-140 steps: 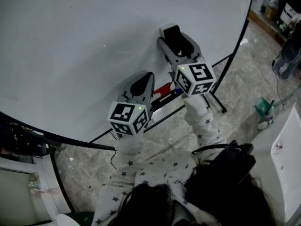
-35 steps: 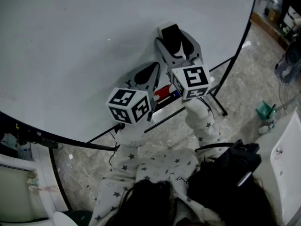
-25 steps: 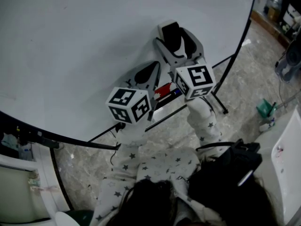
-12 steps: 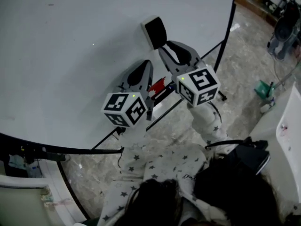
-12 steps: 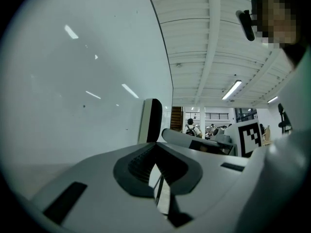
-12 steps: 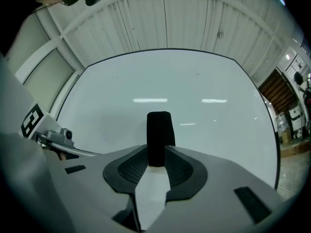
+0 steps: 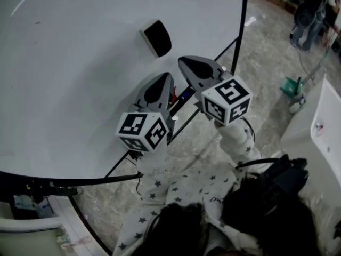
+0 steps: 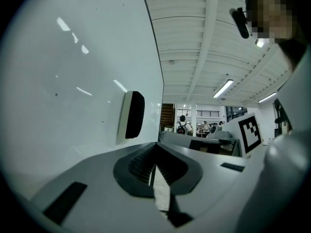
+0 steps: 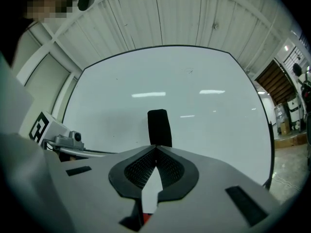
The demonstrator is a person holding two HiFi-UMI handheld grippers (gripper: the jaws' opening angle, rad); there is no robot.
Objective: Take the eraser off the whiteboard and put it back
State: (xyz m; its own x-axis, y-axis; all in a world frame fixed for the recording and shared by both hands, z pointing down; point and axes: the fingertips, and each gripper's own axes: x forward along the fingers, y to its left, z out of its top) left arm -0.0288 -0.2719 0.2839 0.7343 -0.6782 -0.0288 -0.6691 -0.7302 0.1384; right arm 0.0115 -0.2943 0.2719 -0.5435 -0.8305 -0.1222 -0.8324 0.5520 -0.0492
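Note:
The black eraser with a white back (image 7: pixel 156 38) sticks to the whiteboard (image 7: pixel 80 63), apart from both grippers. My right gripper (image 7: pixel 184 63) hangs below and to the right of it, jaws shut with nothing between them. In the right gripper view the eraser (image 9: pixel 159 127) stands upright just beyond the closed right gripper (image 9: pixel 156 147). My left gripper (image 7: pixel 165 79) is lower, near the board's bottom edge, also shut and empty. The left gripper view shows the eraser (image 8: pixel 132 114) edge-on, up and left of the left gripper (image 8: pixel 156 143).
A marker tray with a blue marker (image 7: pixel 185 95) runs along the board's lower edge, between the grippers. The board's black stand legs (image 7: pixel 234 47) reach across the stone floor. A green dustpan (image 7: pixel 290 87), a white table (image 7: pixel 319 137) and a fan (image 7: pixel 306 15) are at the right.
The right gripper has drawn back and down from the eraser and closed its jaws. The eraser stays on the board. The left gripper has barely shifted.

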